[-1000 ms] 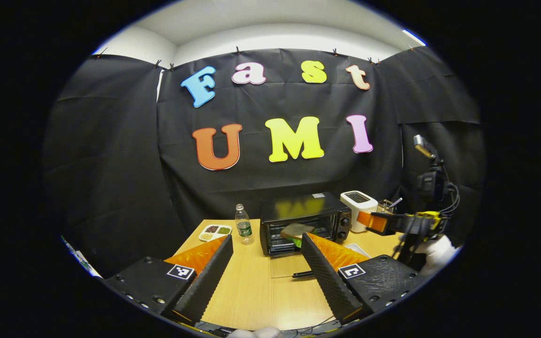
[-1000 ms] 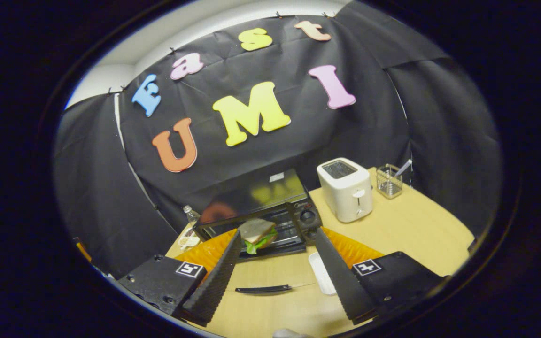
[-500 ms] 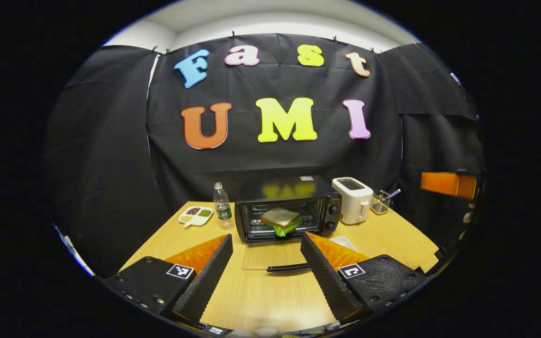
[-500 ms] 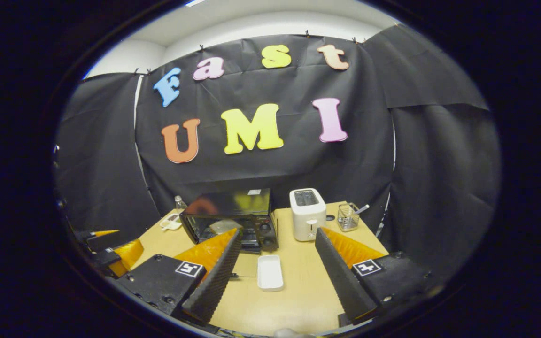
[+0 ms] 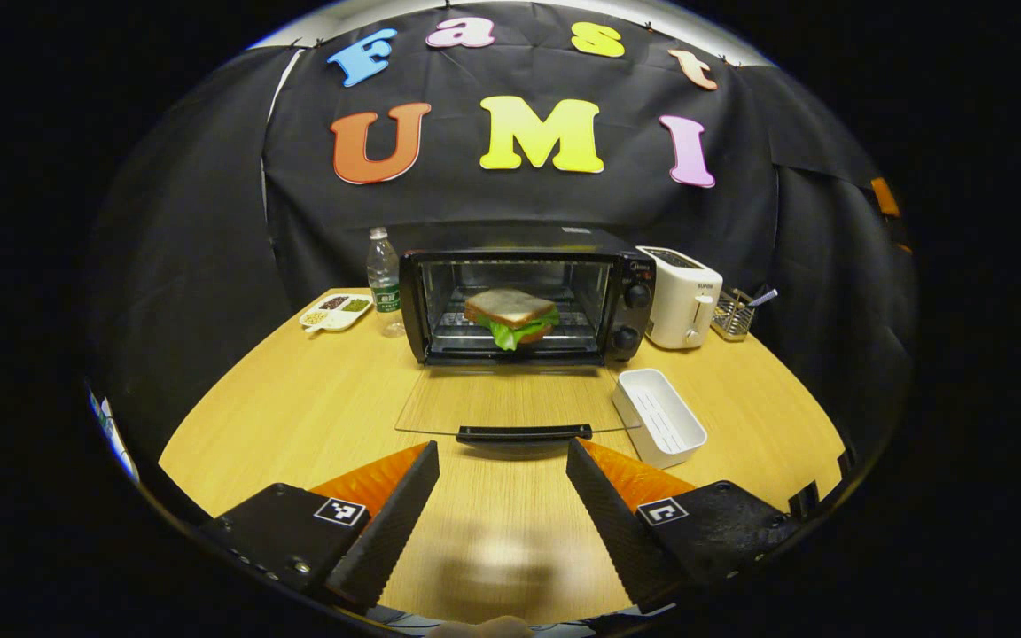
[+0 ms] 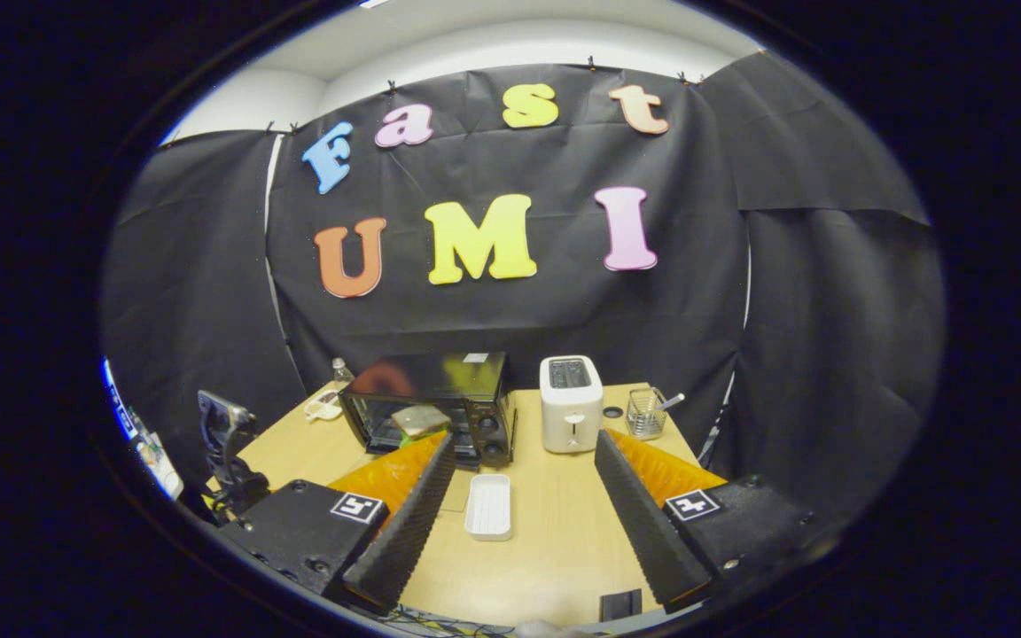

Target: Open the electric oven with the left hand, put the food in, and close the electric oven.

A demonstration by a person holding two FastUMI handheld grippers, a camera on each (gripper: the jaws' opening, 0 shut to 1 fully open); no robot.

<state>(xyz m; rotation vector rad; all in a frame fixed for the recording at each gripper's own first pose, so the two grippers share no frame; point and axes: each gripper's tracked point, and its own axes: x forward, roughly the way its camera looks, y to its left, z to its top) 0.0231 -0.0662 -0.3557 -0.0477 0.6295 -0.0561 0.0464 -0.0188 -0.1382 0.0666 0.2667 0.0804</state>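
Note:
A black electric oven (image 5: 524,306) stands at the back of the wooden table (image 5: 315,399), its glass door (image 5: 515,403) folded down flat with a black handle (image 5: 524,433) at the near edge. A sandwich with lettuce (image 5: 510,316) rests on the rack inside. My left gripper (image 5: 502,478) is open just short of the door handle, nothing between its fingers. In the right gripper view the oven (image 6: 426,408) with the sandwich (image 6: 420,419) lies far ahead to the left. My right gripper (image 6: 519,496) is open and empty, held back over the table's near side.
An empty white tray (image 5: 659,427) lies right of the open door. A white toaster (image 5: 681,297) and a wire basket (image 5: 732,312) stand right of the oven. A water bottle (image 5: 383,275) and a divided snack plate (image 5: 336,312) sit to its left.
My left gripper has dropped and moved in toward the open door's handle. My right gripper has drawn back a little further from the oven; the sandwich stays on the rack.

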